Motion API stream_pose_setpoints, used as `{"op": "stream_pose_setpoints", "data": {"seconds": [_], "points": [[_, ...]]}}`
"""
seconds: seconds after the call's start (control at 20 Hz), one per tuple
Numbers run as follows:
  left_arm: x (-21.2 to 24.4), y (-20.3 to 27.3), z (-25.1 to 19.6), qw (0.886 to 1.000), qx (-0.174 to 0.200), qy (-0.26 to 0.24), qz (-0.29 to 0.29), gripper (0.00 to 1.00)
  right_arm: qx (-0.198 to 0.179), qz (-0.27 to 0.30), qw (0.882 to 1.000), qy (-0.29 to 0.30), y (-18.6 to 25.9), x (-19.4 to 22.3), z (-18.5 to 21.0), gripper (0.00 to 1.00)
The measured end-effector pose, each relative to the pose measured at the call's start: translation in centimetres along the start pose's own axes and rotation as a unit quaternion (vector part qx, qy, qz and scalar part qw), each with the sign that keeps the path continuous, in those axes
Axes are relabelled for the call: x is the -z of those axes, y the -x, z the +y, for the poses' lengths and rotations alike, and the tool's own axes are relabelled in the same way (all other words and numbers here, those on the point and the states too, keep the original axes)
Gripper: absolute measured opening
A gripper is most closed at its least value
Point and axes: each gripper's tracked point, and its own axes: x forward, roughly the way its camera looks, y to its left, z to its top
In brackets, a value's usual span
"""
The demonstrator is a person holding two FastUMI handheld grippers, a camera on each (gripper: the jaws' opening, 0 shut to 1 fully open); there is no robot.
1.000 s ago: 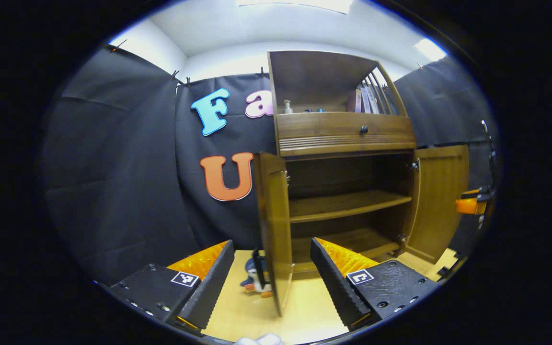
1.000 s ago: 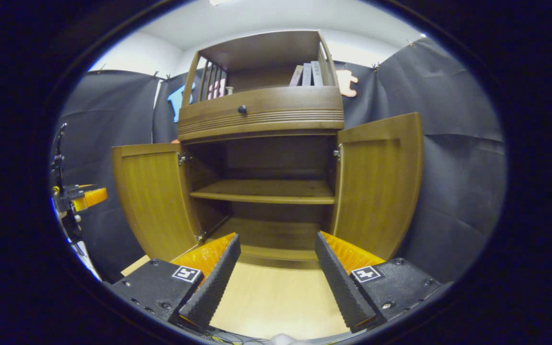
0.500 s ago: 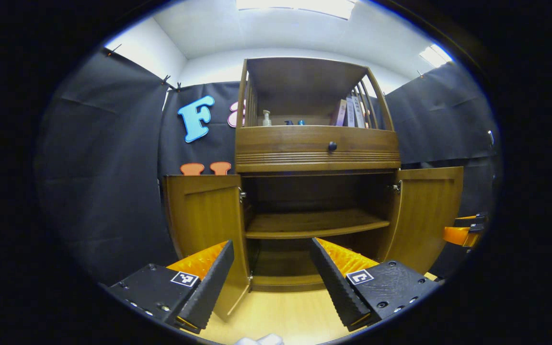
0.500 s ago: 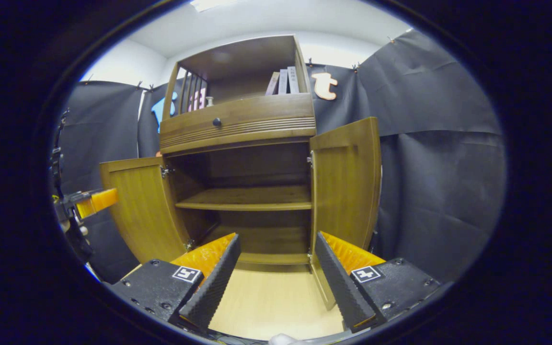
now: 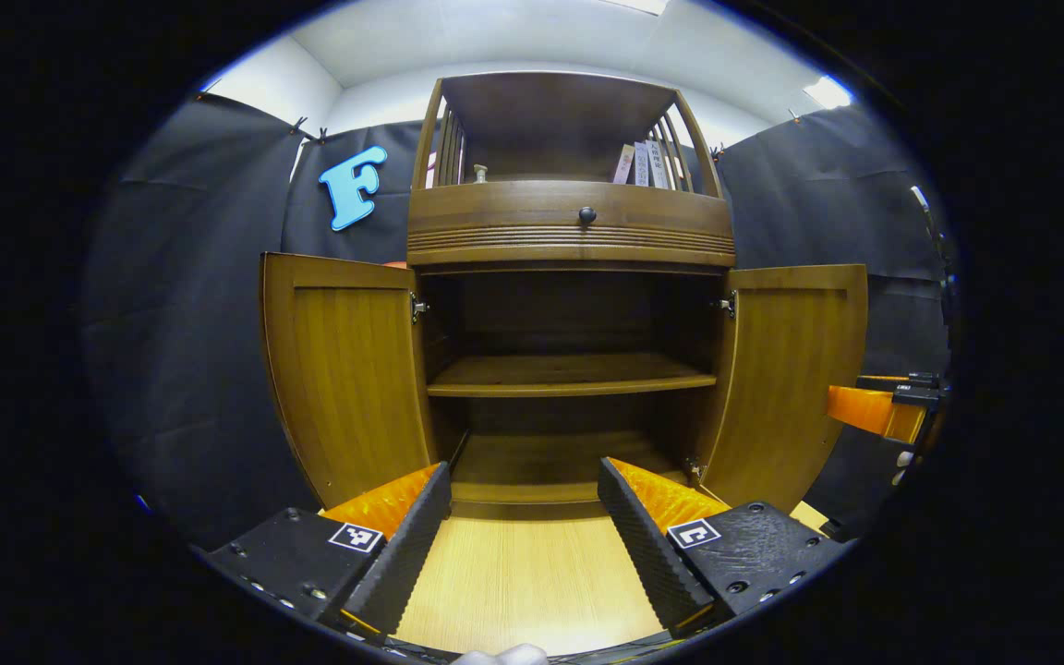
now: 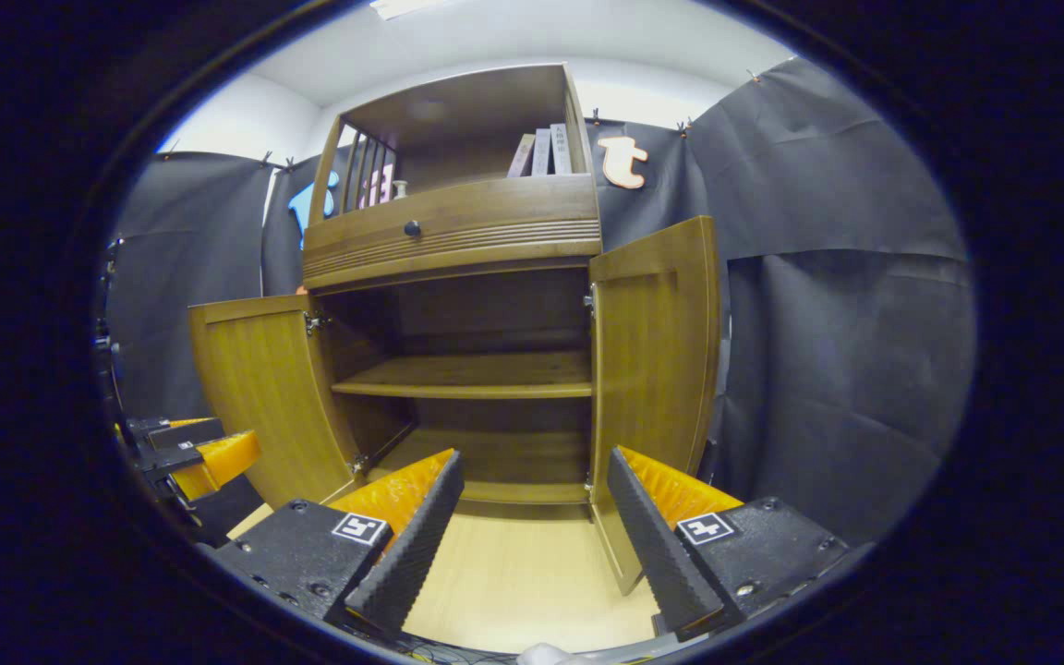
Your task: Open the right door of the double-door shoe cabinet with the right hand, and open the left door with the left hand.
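Note:
The wooden shoe cabinet [image 5: 569,240] stands before me with both doors swung wide. Its left door [image 5: 347,369] and right door [image 5: 795,369] hang outward, and two bare shelves [image 5: 569,374] show inside. In the left gripper view my left gripper [image 5: 523,545] is open, low over the floor in front of the cabinet, holding nothing. In the right gripper view the right gripper [image 6: 532,545] is open too, near the right door [image 6: 652,369], with the left door [image 6: 264,388] farther off. The other gripper shows at each view's edge [image 5: 878,411] [image 6: 195,457].
A drawer with a dark knob [image 5: 586,215] sits above the doors. The top shelf holds books [image 5: 643,166] and a small bottle [image 5: 480,173]. Pale wood floor [image 5: 523,582] runs from the cabinet toward me. Black cloth walls close in on both sides.
The left gripper view has swung from the left door's edge round to face the cabinet squarely; the left door now stands wider. The right gripper view turned slightly, bringing the right door nearer.

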Motion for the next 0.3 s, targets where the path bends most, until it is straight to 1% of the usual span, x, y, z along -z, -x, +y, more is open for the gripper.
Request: {"op": "stream_pose_setpoints", "data": {"seconds": [0.3], "points": [[-1.1,0.0,1.3,1.0,-0.018,-0.007,-0.011,0.96,0.0,-0.007,1.0,0.005,-0.3,-0.5,0.3,0.99]]}}
